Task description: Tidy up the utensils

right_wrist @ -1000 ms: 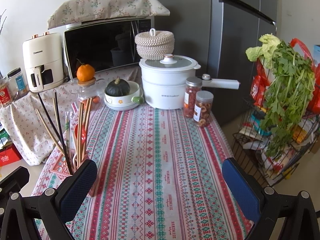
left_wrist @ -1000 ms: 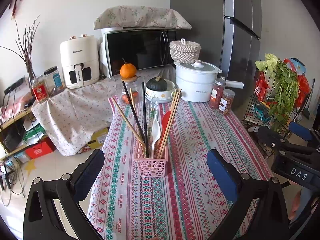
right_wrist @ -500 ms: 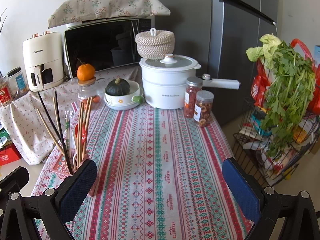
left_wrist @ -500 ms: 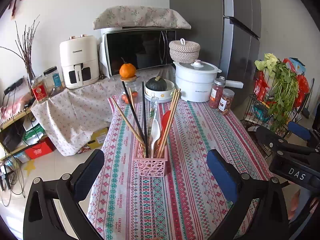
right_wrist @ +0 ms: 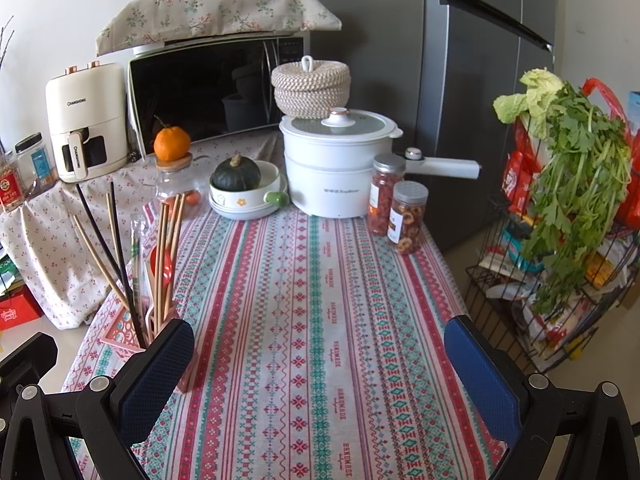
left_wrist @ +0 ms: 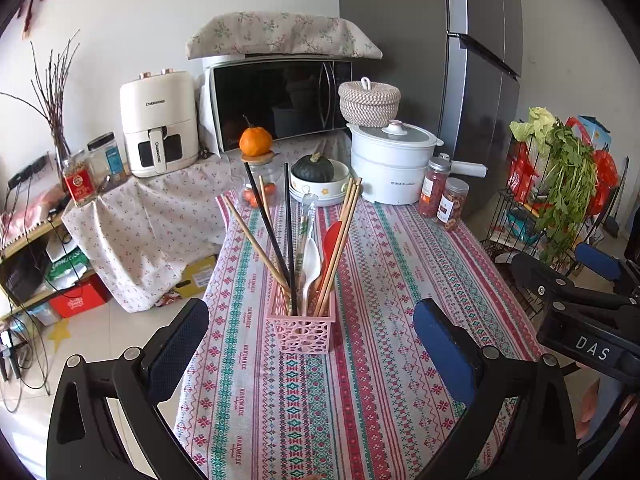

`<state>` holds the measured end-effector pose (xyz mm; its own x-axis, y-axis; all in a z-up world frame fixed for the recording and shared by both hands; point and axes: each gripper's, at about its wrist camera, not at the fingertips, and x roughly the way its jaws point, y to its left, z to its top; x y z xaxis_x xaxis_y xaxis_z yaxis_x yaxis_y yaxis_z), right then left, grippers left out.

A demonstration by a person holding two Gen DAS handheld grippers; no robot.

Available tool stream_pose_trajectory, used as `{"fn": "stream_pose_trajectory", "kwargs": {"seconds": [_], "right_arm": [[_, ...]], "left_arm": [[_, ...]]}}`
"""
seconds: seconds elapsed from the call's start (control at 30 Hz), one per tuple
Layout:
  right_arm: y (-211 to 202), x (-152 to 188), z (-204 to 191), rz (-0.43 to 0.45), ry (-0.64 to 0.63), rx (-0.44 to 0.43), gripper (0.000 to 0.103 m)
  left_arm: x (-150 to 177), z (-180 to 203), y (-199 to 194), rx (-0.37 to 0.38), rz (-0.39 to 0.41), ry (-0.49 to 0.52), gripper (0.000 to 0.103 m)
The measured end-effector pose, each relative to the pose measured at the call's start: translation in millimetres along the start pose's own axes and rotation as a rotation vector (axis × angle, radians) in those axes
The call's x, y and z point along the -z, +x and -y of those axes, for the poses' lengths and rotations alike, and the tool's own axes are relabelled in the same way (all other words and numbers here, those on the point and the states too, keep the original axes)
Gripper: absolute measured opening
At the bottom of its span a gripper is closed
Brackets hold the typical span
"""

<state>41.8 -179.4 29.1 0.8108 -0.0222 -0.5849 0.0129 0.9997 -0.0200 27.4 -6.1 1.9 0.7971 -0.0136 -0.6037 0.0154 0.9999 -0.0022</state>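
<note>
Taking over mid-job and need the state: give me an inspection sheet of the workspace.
Surface: patterned tablecloth, bare ahead of right gripper.
Job's things: pink holder upright, holding chopsticks, white spoon, red spoon.
Clutter: white pot, two jars, squash bowl at far end.
Grippers: left gripper open, empty; right gripper open, empty.
Cables: wires on floor, left.
Surroundings: microwave, fridge, vegetable rack.

Bare tablecloth (right_wrist: 320,300) right of utensil holder (left_wrist: 306,330); jars (right_wrist: 408,216) far back.
</note>
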Motion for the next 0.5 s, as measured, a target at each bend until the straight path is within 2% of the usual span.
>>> {"fn": "stream_pose_trajectory", "kwargs": {"seconds": [0.5], "right_arm": [[1.4,-0.3,1.2,-0.004,0.0,-0.005,0.103]], "left_arm": [[1.6,2.6,1.3,0.017,-0.018,0.009,0.103]]}}
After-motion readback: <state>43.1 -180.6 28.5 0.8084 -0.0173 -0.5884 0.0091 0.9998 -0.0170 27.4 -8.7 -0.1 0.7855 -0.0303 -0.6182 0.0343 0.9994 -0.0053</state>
